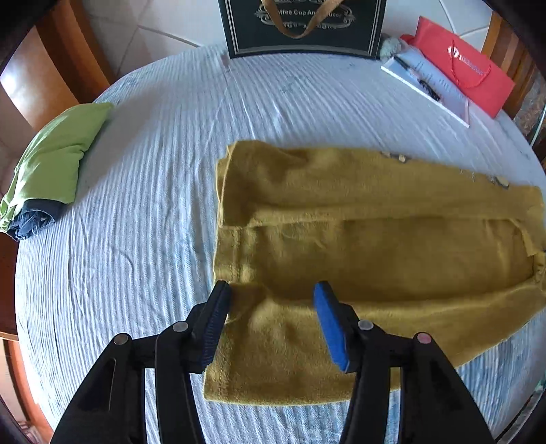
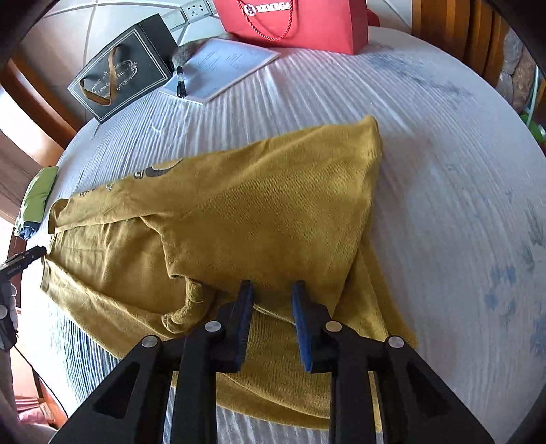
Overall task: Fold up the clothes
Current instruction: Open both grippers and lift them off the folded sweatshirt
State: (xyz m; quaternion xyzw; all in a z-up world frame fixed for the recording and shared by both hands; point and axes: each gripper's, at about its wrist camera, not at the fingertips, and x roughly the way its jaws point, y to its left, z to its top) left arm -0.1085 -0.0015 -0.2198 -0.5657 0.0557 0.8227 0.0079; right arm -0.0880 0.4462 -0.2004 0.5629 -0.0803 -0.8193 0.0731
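black gift bag (image 1: 302,27) reads "coffee cup and saucer"; red bag (image 2: 290,20) "bemega".

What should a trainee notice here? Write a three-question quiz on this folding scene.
1. True or false: the mustard garment lies partly folded on the table.
2. Which bag is red: A) the one behind the notepad, or B) the "Coffee Cup" bag?
3. Fill in: both the left hand-held gripper and right hand-held gripper are ____.

Key: 1 true; 2 A; 3 open.
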